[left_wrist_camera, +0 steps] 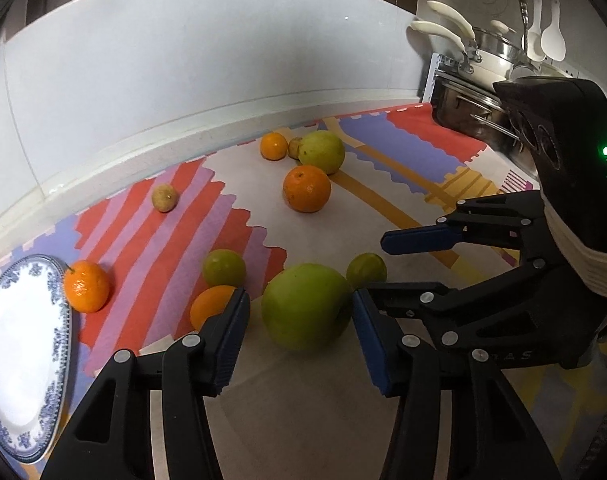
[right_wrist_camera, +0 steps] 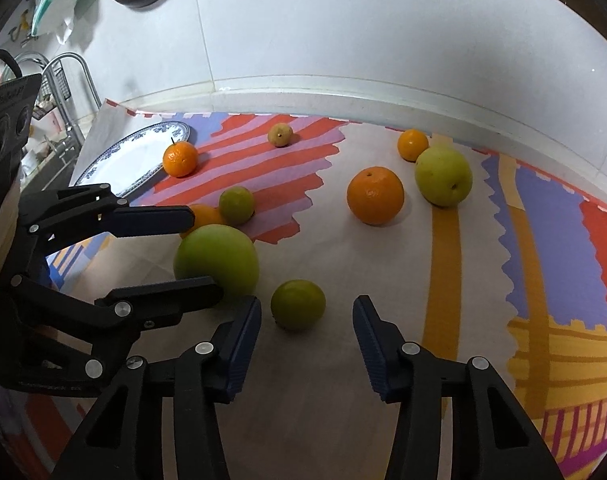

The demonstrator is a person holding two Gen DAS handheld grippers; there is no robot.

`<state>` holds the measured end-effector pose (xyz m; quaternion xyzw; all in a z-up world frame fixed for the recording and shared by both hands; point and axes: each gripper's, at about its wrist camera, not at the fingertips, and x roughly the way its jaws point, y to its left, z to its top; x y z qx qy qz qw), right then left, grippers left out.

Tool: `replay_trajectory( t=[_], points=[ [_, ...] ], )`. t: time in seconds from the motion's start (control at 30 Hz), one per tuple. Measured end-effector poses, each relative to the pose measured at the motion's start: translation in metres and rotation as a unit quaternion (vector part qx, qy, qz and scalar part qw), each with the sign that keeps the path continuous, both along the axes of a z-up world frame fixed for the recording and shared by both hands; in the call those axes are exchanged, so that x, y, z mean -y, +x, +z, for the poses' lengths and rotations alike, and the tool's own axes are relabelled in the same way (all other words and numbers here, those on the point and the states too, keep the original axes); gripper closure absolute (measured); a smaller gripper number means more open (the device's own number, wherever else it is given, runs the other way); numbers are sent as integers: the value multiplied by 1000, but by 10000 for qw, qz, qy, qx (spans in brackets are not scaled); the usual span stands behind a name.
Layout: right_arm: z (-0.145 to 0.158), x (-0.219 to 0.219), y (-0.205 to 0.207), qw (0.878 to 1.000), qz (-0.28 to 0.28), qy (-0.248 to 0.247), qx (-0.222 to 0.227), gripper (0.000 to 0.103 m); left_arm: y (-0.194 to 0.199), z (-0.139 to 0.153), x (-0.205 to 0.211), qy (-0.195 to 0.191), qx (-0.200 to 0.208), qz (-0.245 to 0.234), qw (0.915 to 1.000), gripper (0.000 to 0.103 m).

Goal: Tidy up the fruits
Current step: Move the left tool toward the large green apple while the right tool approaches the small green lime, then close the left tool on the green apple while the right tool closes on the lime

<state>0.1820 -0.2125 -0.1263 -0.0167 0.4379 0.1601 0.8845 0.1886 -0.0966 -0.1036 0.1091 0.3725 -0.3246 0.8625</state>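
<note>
While both grippers hover low over the patterned mat (right_wrist_camera: pixel 367 380), each straddles its own fruit. The left gripper (left_wrist_camera: pixel 301 334) stands part open around the big green fruit (left_wrist_camera: pixel 306 306), pads just clear of its sides; the right gripper (right_wrist_camera: pixel 307 334), likewise part open and empty, frames the small lime (right_wrist_camera: pixel 298 304). Each should probably centre, then squeeze gently. Farther off lie oranges (right_wrist_camera: pixel 375 195) and the plate (right_wrist_camera: pixel 115 164).

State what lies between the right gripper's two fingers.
In the right wrist view, a small round green fruit sits between the right gripper fingers; neither pad touches it. Otherwise only bare patterned mat.
</note>
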Motion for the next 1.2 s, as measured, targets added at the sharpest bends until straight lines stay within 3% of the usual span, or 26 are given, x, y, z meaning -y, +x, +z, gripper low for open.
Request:
replay_trajectory(
  t=[0.27,0.47,0.9,1.2],
  points=[
    [-5,-1,7,9999,29,96,-81,61,4,-8,1,-71,-181,-42,9998,49],
    [-8,2,7,9997,28,170,-159,73,7,-9,5,-108,-221,-27,9997,50],
    [-2,16,-5,9989,-409,179,-166,73,8,-9,11,-116,-357,269,9989,53],
    [13,17,-16,9982,-530,273,-38,73,-6,9,1,-250,-244,673,9971,53]
  ],
)
